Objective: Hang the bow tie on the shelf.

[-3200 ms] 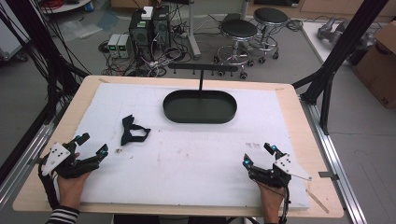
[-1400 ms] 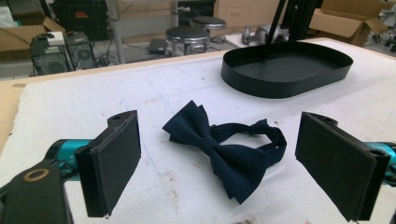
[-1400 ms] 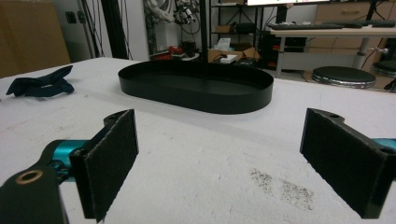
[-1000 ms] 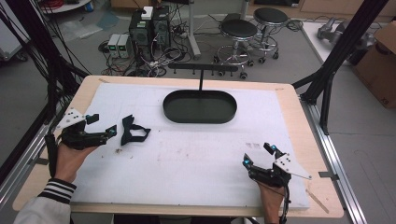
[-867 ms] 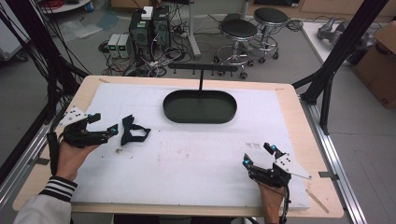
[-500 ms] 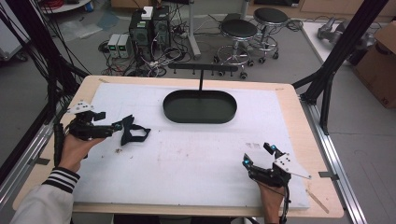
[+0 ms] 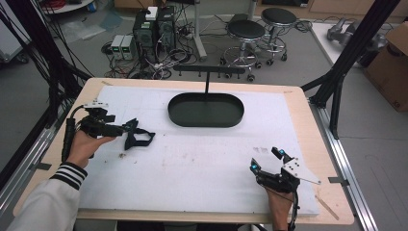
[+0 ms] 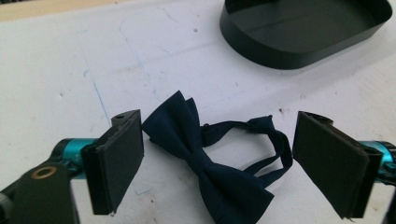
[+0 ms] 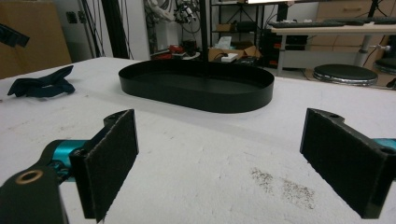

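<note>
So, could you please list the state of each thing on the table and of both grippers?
bow tie: flat on the white mat, strap looped, not gripped
left gripper: open, jaws just beginning to close, either side of the bow tie, pads clear of it
right gripper: open, nothing between the jaws
black tray: empty, upright on the mat

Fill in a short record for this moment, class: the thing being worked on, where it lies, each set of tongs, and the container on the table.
Item: dark blue bow tie with strap
Place: flat on the white mat, left of the tray, apart from it
Left tongs: open, jaws either side of the bow tie, pads not pressing; have just been closing slightly
Right tongs: open, nothing between them, near the mat's front right
Container: black oval tray, empty
</note>
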`<state>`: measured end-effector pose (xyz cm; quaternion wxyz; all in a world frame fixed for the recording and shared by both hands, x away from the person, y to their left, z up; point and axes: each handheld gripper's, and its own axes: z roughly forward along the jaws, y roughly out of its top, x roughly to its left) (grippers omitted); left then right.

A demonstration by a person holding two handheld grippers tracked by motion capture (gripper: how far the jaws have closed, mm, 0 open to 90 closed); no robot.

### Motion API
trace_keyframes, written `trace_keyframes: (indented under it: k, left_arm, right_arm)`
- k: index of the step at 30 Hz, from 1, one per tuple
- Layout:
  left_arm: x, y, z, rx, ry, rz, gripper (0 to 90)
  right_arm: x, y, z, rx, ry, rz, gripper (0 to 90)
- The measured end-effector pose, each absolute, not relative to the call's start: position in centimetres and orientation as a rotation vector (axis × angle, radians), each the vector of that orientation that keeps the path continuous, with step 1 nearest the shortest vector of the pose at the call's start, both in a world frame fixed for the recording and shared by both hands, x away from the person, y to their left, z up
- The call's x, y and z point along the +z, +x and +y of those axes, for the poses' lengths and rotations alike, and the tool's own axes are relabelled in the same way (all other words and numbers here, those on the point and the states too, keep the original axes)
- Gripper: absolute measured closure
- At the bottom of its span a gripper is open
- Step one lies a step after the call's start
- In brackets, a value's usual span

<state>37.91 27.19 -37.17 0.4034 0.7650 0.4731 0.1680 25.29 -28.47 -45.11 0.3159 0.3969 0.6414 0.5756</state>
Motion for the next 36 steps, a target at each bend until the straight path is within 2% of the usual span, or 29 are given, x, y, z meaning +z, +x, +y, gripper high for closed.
trace_keyframes:
  k: [1,8,9,15,25,33,36]
  left_arm:
    - [-37.1,38.0,27.2,0.427,1.947,1.200,21.6]
    - [-37.8,38.8,27.1,0.382,1.971,1.324,22.1]
    - [-37.9,38.9,27.0,0.369,1.983,1.324,26.8]
    - [-38.4,39.3,26.5,0.302,2.003,1.324,26.9]
    - [-39.5,40.0,26.1,0.274,2.043,1.352,27.6]
    - [-39.9,40.3,25.8,0.239,2.068,1.372,37.7]
    - [-40.2,40.4,25.8,0.240,2.085,1.394,37.8]
  right_arm:
    - [-45.1,25.3,-28.5,1.516,1.045,1.689,10.5]
    - [-45.1,25.3,-28.5,1.515,1.045,1.689,10.5]
    - [-45.1,25.3,-28.5,1.519,1.045,1.691,10.5]
    - [-45.1,25.4,-28.6,1.525,1.052,1.688,10.5]
    - [-45.1,25.4,-28.6,1.528,1.058,1.689,10.4]
    - [-45.1,25.4,-28.6,1.529,1.055,1.686,10.5]
    - [-45.1,25.4,-28.6,1.531,1.055,1.685,10.5]
